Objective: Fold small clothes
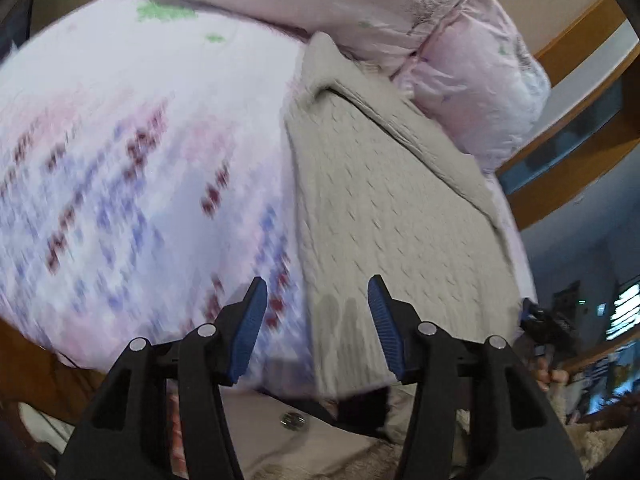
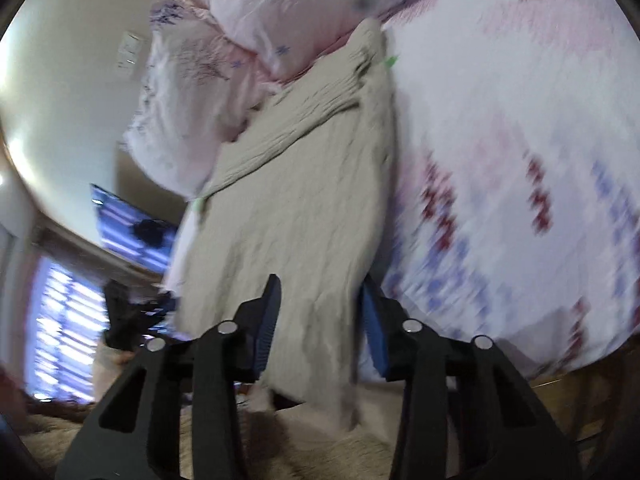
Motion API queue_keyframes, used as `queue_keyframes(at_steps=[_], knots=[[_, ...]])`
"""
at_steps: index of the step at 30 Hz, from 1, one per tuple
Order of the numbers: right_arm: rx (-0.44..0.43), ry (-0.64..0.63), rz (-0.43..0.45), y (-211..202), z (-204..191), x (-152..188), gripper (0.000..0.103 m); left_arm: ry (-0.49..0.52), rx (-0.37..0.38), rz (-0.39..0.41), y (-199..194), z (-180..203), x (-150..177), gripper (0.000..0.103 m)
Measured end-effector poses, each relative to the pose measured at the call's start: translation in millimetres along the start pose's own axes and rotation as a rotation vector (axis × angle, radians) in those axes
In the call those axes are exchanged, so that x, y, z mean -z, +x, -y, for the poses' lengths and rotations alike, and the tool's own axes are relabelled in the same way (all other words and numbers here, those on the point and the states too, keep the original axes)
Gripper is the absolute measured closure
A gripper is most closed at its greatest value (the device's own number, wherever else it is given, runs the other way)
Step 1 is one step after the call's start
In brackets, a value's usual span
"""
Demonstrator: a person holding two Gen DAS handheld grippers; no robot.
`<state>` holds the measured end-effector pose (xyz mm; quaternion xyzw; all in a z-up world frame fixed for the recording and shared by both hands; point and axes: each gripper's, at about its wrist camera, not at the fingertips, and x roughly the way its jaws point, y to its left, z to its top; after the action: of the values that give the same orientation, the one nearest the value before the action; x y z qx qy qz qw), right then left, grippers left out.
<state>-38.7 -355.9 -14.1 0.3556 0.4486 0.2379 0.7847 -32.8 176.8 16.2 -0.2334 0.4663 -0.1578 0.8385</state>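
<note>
Grey knit garment (image 1: 384, 200) lies on floral bedding (image 1: 132, 168) beside pillows (image 1: 472, 92).

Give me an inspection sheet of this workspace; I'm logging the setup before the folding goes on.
Surface: bed with a floral sheet, pink, blue and red print, blurred by motion.
Job's things: beige knit garment lying flat along the bed's edge, near end hanging over.
Clutter: pink floral pillows at the garment's far end; a round metal button on pale cloth below the bed edge.
Grippers: left gripper open, nothing between its jaws; right gripper open, jaws straddling the garment's near edge.
Cables: nothing seen.
Surroundings: wooden bed frame; bright window; wall switch plate.
</note>
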Motion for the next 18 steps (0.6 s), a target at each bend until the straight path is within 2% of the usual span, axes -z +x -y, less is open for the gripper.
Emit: queue_keyframes(at_steps=[2,3,4,6,7,8,11,14,16,17,18], knots=[[-0.025,-0.008,-0.043,8,-3,6,0.082,-0.026,0.057,-0.004,-1,2,11,0.054],[-0.025,-0.025,-0.064,14,-7,10,0.09,-0.025,0.06,-0.003,-1,4,14,0.06],[-0.025,-0.034,-0.066,16,-9,10,0.093,-0.023,0.063,-0.012,-1,6,19,0.068],[-0.052,-0.058,-0.049,18,-20,8,0.095,-0.032,0.07,-0.021,5,9,22,0.077],[-0.066,-0.063,-0.041,18,-23,7,0.095,-0.041,0.089,-0.03,7,10,23,0.09],[-0.079,-0.077,-0.028,18,-30,2,0.095,-0.058,0.113,-0.046,10,9,24,0.094],[-0.094,-0.131,0.012,15,-49,-14,0.095,-0.044,0.13,-0.057,20,16,17,0.096],[-0.087,-0.202,0.09,6,-71,-45,0.096,-0.016,0.187,-0.036,20,29,-9,0.096],[-0.091,-0.242,0.157,3,-84,-77,0.096,0.058,0.185,0.035,16,47,-46,0.096],[-0.089,-0.265,0.216,3,-93,-103,0.096,0.09,0.18,0.073,15,55,-64,0.096],[-0.085,-0.268,0.248,4,-95,-119,0.096,0.123,0.171,0.133,16,66,-90,0.096]])
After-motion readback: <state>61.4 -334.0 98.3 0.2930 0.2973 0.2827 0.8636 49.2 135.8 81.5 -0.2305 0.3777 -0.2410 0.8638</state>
